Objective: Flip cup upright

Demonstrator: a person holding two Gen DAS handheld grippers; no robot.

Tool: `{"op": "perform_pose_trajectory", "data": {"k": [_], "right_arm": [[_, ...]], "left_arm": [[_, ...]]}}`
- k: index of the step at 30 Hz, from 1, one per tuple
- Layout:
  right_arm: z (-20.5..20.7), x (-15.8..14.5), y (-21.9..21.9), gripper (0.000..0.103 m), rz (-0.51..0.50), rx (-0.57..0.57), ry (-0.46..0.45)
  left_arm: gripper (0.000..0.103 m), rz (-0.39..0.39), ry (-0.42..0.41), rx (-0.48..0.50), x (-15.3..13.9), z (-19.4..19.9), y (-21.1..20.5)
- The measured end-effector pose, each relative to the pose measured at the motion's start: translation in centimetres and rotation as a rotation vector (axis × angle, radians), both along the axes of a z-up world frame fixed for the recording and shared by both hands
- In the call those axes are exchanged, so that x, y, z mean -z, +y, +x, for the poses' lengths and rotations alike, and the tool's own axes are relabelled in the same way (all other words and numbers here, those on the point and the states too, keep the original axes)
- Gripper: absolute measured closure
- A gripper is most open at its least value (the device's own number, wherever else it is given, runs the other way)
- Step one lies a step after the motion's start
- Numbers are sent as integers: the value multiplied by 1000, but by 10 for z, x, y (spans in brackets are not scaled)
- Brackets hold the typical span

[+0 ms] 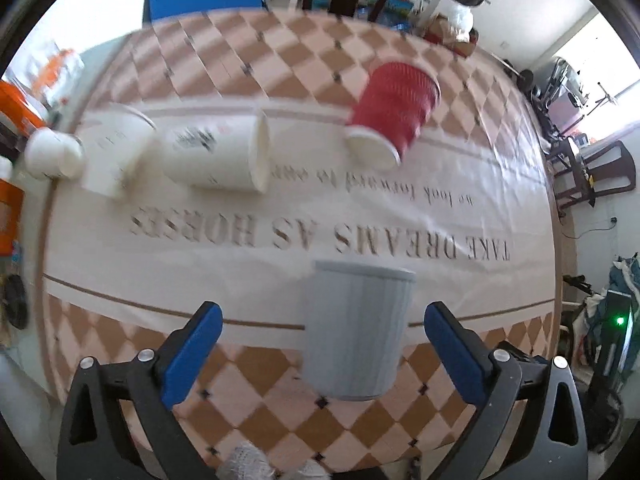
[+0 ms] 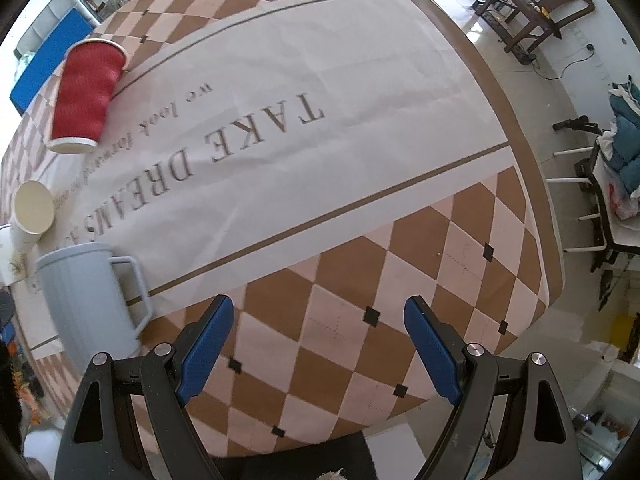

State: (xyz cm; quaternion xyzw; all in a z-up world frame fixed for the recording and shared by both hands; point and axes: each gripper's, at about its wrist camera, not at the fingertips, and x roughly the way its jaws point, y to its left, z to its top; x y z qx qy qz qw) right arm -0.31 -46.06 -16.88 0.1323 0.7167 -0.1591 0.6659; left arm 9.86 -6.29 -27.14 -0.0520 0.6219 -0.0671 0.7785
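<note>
Your left gripper has its blue pads spread wide, and the grey-blue cup stands upside down on the tablecloth between them, touching neither; its handle is hidden in that view and shows only from the right wrist, where the cup's base is cut off behind the gripper frame. Your right gripper is likewise spread, over bare checkered cloth. Motion blur smears the red cup and the white paper cups lying on their sides, so their print is unreadable.
</note>
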Motion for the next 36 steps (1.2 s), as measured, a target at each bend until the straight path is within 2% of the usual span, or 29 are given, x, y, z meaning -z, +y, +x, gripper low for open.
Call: {"op": "perform_pose_trajectory", "data": {"k": [5,7,9,14,18,27,31,34,36], "right_arm": [[15,-20,25,15,103,-66,-10],[22,-24,43,14,141,-109,-7],[29,-27,64,14,174,-147,-5],[43,-26,110,14,212,-214,9],[57,-15,140,14,209,-267,43],[70,24,164,15,247,-282,151],[72,40,167,17,317,-249,188],[74,50,171,23,380,-231,202],[76,51,176,22,373,-239,207]], "left_arm": [[0,221,-101,44,-15,-7,26],[0,312,-103,54,-8,-9,35],[0,380,-62,44,6,-10,48],[0,357,17,-3,40,-12,80],[0,345,58,-19,59,-12,89],[0,327,118,-23,86,-13,99],[0,325,146,-21,96,-14,102],[0,329,163,-20,101,-15,103],[0,331,166,-20,102,-16,103]]}}
